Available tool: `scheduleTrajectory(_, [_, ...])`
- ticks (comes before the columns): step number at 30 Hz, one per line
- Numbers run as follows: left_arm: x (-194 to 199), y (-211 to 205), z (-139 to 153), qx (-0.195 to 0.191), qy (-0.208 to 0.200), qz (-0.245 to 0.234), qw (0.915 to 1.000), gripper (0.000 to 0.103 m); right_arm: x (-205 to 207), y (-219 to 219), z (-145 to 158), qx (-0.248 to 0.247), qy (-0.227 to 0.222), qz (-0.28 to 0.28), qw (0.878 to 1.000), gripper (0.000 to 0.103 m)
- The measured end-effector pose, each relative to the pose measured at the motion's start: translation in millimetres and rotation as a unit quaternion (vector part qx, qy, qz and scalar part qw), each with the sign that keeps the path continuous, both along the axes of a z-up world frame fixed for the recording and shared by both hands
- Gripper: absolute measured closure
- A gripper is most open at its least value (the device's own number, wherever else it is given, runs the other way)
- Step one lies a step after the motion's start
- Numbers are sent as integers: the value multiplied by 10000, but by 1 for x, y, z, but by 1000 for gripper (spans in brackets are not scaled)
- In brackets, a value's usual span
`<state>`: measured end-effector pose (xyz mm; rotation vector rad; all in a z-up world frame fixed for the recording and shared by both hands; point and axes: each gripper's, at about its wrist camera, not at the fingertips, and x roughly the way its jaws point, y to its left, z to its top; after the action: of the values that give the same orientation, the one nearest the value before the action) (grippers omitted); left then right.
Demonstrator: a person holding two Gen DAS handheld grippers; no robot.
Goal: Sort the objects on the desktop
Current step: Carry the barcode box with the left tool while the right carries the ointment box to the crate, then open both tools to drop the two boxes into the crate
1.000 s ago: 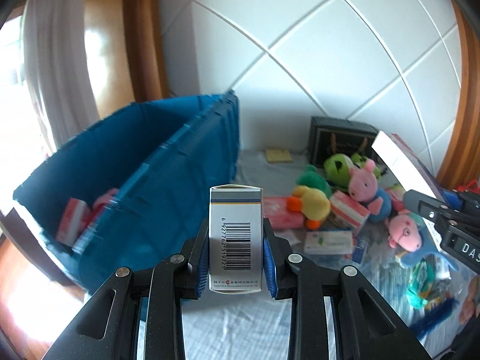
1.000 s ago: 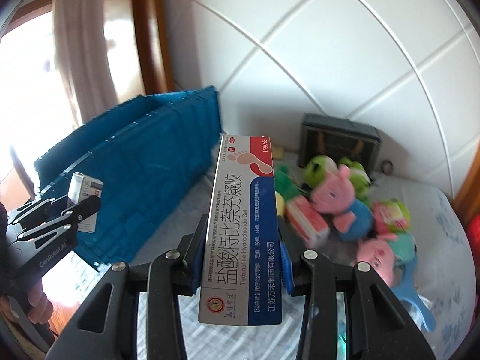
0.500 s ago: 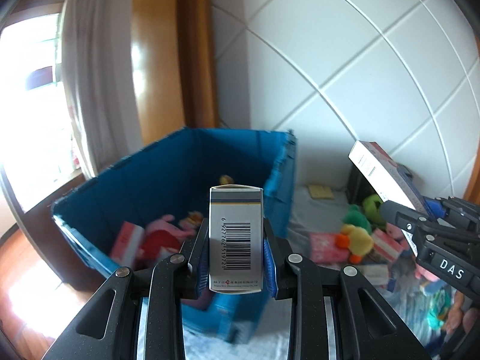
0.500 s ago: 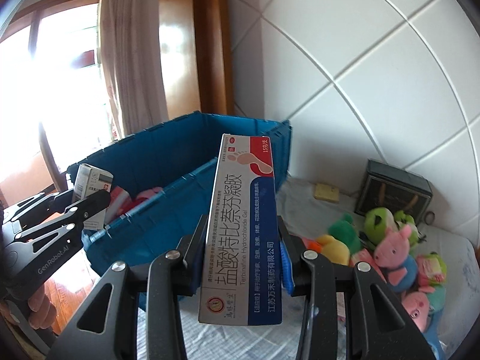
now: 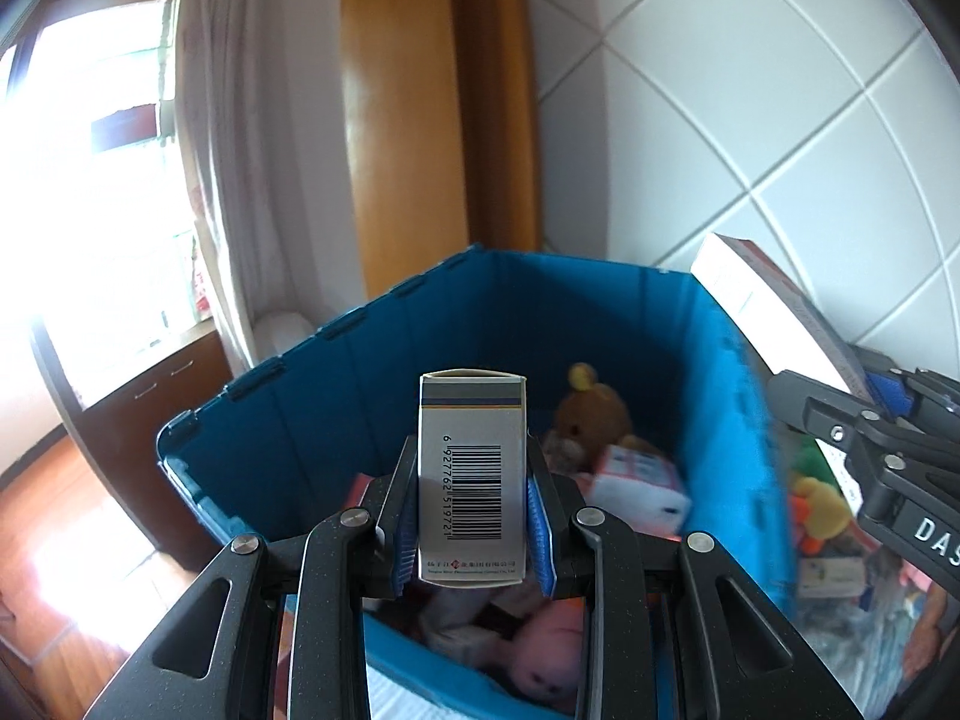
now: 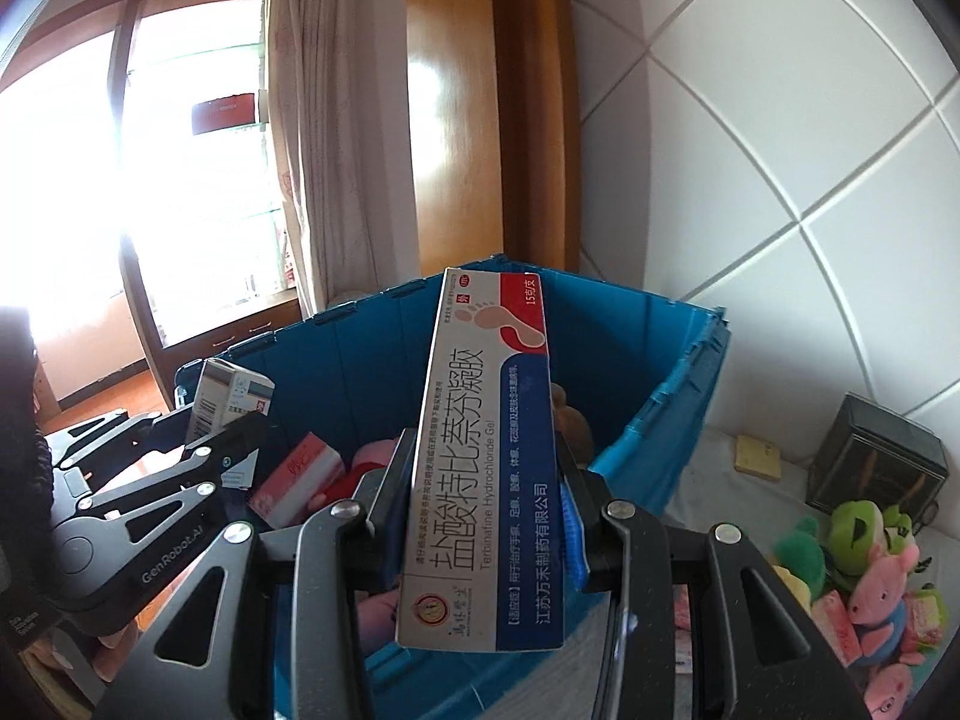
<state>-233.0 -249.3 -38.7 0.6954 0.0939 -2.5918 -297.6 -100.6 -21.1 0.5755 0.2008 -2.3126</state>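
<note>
While both tilt down over the blue bin, the left tool clamps a barcoded box and the right tool clamps a gel carton.

The blue bin is now seen from above, right in front of both cameras, where a second ago only its side was shown at 9 o'clock. The soft toys are pushed off to 4 o'clock. More of the window is seen.

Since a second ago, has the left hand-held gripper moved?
Yes. The left hand-held gripper swung left from the toy pile to the blue bin, which now sits straight behind its box.
</note>
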Motion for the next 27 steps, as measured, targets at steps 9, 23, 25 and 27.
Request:
scheduleTrajectory(9, [-31, -42, -15, 252, -221, 79, 9994, 73, -24, -54, -9, 333, 17, -26, 9994, 63])
scheduleTrajectory(23, [-33, -43, -18, 209, -159, 98, 9996, 19, -35, -61, -5, 457, 141, -240, 9986, 59])
scheduleTrajectory(25, [-31, -44, -16, 202, -118, 125, 9996, 18, -37, -59, -2, 433, 169, -329, 9984, 32])
scheduleTrajectory(27, [-30, -48, -16, 260, -118, 183, 9994, 16, -36, -56, 0, 388, 216, -384, 9983, 10])
